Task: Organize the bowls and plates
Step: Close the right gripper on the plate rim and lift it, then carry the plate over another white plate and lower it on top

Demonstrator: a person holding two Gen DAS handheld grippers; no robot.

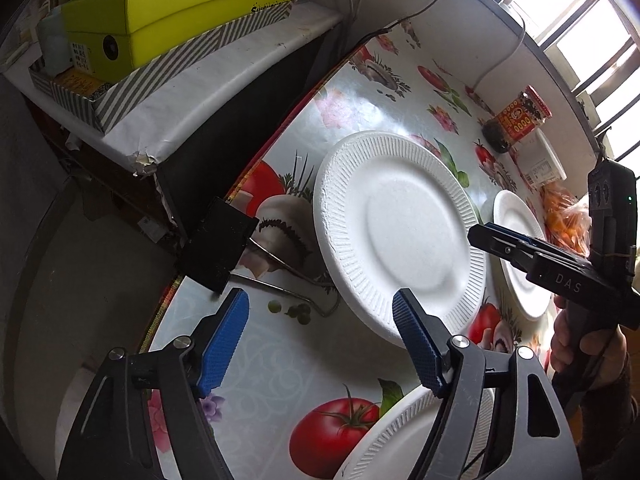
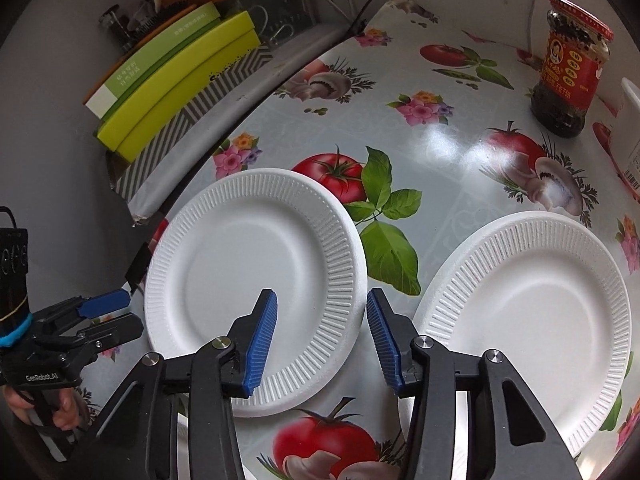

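White foam plate [image 2: 256, 284] is lying flat on the floral tabletop [image 2: 448, 148]; the right claw [image 2: 322, 336] is straddling its near-right rim, seemingly not yet pinching. Left claw [image 1: 320, 336] is hovering open, farther away.

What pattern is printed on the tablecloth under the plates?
Red tomatoes, mushrooms, green leaves and pink flowers on a glossy pale tablecloth; the right wrist view shows it best.
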